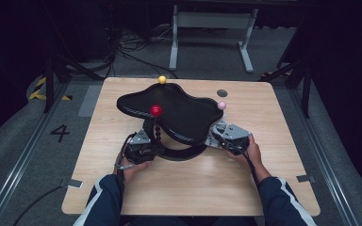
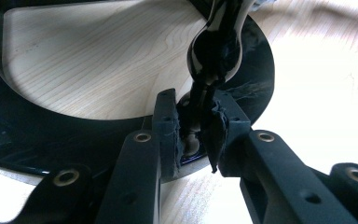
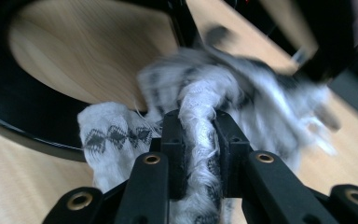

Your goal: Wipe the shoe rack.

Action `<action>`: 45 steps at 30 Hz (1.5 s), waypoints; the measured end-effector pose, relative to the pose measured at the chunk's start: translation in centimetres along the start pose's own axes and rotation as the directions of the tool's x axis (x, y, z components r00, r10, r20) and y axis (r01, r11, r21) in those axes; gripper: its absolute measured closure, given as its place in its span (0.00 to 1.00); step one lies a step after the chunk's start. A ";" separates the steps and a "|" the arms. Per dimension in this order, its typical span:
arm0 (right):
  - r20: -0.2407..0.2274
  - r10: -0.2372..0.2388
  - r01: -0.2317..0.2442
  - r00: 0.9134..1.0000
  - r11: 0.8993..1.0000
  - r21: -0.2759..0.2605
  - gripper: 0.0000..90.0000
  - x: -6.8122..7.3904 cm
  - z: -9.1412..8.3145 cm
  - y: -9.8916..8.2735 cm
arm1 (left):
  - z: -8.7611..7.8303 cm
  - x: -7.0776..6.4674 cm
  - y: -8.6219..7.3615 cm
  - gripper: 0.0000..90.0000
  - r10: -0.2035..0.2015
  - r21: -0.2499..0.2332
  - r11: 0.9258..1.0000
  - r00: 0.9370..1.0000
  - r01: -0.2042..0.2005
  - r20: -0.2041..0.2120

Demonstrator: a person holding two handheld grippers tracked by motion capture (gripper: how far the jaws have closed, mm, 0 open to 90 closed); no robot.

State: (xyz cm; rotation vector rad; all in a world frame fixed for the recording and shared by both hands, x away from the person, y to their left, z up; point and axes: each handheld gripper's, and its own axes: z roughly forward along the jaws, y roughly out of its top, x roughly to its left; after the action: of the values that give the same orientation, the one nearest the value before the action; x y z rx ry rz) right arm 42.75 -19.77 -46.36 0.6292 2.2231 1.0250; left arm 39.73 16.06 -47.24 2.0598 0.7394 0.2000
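Wooden table, dark room behind. Left gripper clamped tight on black beaded post of black stand, red ball topping that post just ahead of it. Ring base curves off to its left. Right gripper pinched on white patterned cloth, cloth bunched ahead of jaws, beside ring base; pink ball just beyond.
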 end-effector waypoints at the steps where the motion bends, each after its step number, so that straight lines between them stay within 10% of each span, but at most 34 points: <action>1: 0.001 0.012 -0.012 1.000 1.000 0.007 0.85 -0.1 0.3 -0.2 | 0.0 0.0 0.0 0.83 -0.001 -0.001 1.000 1.000 0.001 0.001; 17: 0.055 0.082 -0.086 0.995 0.992 0.086 0.86 -0.5 2.4 -1.3 | 0.0 0.1 0.0 0.82 -0.001 -0.001 1.000 1.000 0.001 0.003; 29: -0.057 -0.063 0.065 0.996 0.997 0.037 0.87 2.7 2.0 0.9 | 0.1 0.1 -0.1 0.81 -0.008 0.003 1.000 1.000 0.008 0.003; 37: -0.142 -0.150 0.150 0.978 0.989 -0.015 0.87 5.9 1.4 1.7 | 0.2 0.1 0.0 0.81 -0.011 0.012 1.000 1.000 0.011 0.004; 45: -0.011 -0.065 0.065 0.998 0.997 0.050 0.87 2.7 2.2 0.8 | 0.2 0.0 -0.1 0.81 -0.017 0.010 1.000 1.000 0.017 0.000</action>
State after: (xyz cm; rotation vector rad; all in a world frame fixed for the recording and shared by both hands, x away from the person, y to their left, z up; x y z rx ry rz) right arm 42.57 -16.46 -47.72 0.5710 2.2685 0.9439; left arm 39.77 16.00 -47.44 2.0623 0.7598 0.1872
